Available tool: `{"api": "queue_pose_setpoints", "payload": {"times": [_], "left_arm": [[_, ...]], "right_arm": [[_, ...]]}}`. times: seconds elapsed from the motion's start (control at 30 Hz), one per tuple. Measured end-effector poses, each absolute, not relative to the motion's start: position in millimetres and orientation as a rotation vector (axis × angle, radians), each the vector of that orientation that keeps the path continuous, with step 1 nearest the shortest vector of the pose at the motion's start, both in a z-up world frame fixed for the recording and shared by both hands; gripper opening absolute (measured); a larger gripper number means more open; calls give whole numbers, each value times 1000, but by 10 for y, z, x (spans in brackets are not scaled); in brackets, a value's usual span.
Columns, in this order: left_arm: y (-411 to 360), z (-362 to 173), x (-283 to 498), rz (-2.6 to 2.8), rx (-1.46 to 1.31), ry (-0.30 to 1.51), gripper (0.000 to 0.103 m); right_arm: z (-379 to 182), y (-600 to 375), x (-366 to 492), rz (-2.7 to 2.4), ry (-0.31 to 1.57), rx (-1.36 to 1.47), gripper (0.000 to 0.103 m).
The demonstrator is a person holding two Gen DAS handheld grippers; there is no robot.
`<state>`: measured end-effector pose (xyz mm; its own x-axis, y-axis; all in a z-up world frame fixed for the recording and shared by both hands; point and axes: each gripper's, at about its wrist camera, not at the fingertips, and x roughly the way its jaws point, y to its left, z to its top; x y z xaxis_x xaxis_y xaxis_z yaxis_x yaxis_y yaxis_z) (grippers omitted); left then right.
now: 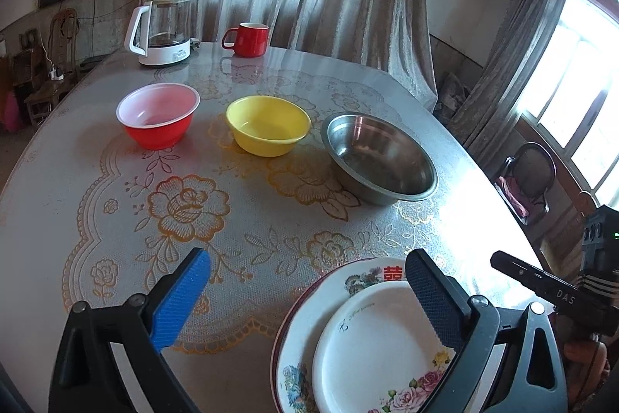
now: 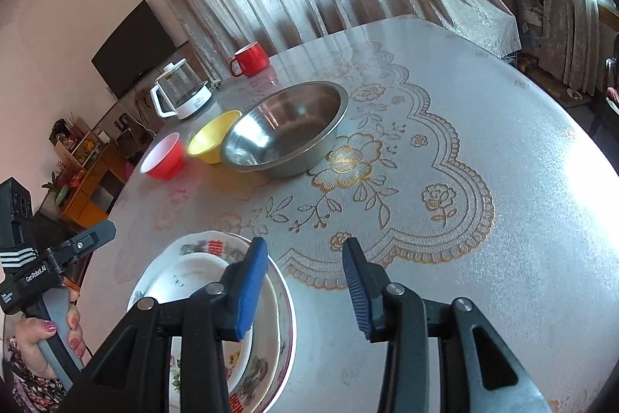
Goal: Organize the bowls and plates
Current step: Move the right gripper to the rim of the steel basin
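2 plates sit stacked at the near edge of the counter (image 1: 116, 227): a small white plate (image 1: 371, 347) with a flower rim rests inside a larger decorated plate (image 1: 305, 328). 3 bowls stand in a row farther back, well apart from the plates: red plastic bowl (image 1: 158, 115), yellow bowl (image 1: 268, 124), steel bowl (image 1: 381, 157), each separate, none nested.

Left gripper (image 1: 309, 300) stands wide open and empty, its right finger hanging over the plate stack. Right gripper (image 2: 305, 287) is partly open and empty, its left finger over the stack's right rim. No pad visibly presses on a plate.

The bowls lie ahead of both grippers; the steel bowl looks nearest the right one, the red nearest the left.

The counter is round, under a lace-pattern cover. Kettle (image 1: 162, 29) and red mug (image 1: 247, 39) stand at its far edge. Curtains behind, window to the right.
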<state>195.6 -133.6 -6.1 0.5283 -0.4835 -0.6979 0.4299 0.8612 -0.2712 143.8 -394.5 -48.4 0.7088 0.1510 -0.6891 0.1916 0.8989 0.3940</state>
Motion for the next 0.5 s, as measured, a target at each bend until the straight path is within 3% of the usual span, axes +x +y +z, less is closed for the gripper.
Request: {"api": "queue_pose_setpoints", "payload": {"times": [0.17, 0.3, 0.5], "left_arm": [[-1413, -92, 2116, -552, -68, 879, 101], [-1468, -103, 2227, -548, -60, 890, 101], [-1594, -85, 2357, -552, -31, 874, 102]], "right_arm": [[-508, -4060, 1605, -27, 798, 470, 41], [-506, -4153, 1745, -34, 800, 468, 55], [-513, -4237, 1970, -35, 803, 456, 57]]}}
